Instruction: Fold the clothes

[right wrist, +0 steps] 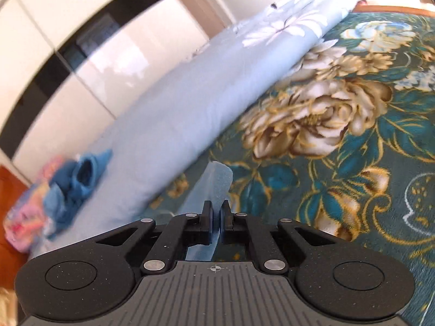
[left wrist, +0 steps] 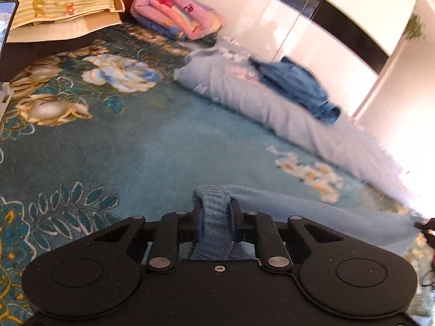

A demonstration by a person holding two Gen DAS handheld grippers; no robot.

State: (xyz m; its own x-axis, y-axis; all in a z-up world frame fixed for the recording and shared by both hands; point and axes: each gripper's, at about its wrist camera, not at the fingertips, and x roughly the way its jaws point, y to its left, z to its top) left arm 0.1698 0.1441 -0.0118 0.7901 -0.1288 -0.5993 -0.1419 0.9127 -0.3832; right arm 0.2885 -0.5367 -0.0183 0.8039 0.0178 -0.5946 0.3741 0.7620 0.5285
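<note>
left wrist view: left hand-held gripper (left wrist: 216,212) and right hand-held gripper (right wrist: 217,212) each clamp the light blue garment (left wrist: 312,212).

light blue garment (left wrist: 312,212): most of it hidden under the left tongs (left wrist: 216,214), far end lost in glare at the right edge | dark blue clothes (right wrist: 73,184): blurred, kind unclear | pink bundle (right wrist: 24,217): smeared, cut by the left edge | screen (left wrist: 8,19): cut off at the left edge, content unreadable
</note>
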